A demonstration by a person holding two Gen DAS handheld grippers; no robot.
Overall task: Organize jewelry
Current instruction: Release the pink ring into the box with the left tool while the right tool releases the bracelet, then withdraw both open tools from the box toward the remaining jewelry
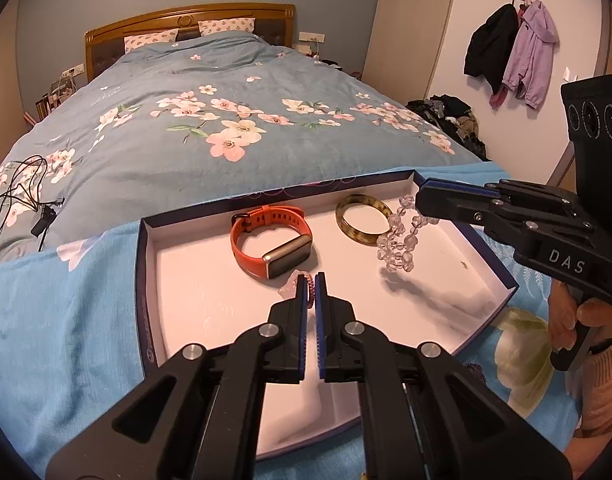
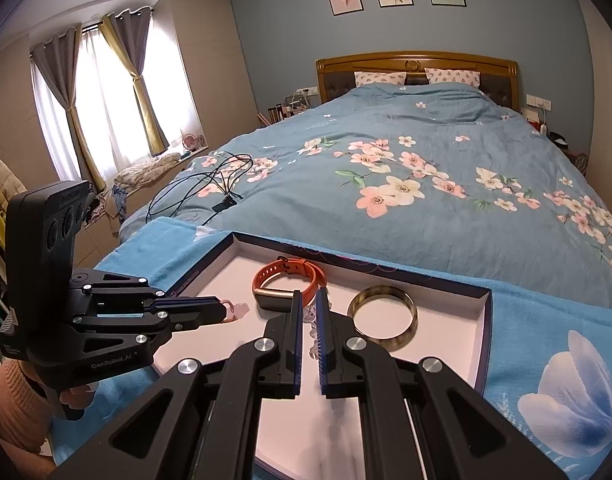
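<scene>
Left wrist view: your left gripper [image 1: 312, 280] sat at the lower centre of the frame, its fingers pinched narrow on a pink woven bracelet [image 1: 309, 292] with a pale charm at its left.
Right gripper: your right gripper [image 1: 420, 200] came in from the right edge, fingers clamped on a clear bead bracelet [image 1: 398, 246] that dangled above the tray floor.
Tray: the shallow white-lined box [image 1: 186, 272] lay on a light blue cloth [image 1: 66, 320] at the foot of the bed [image 1: 226, 100].
Orange watch: the orange smartwatch [image 1: 272, 246] rested in the tray's upper middle, just beyond your left fingertips.
Bangle: the olive bangle [image 1: 362, 220] lay flat in the tray, right of the watch, beside the hanging beads.
Right wrist view: the beads [image 2: 313, 320] showed between your nearly closed right fingers at centre; the bangle [image 2: 382, 316] lay to their right.
</scene>
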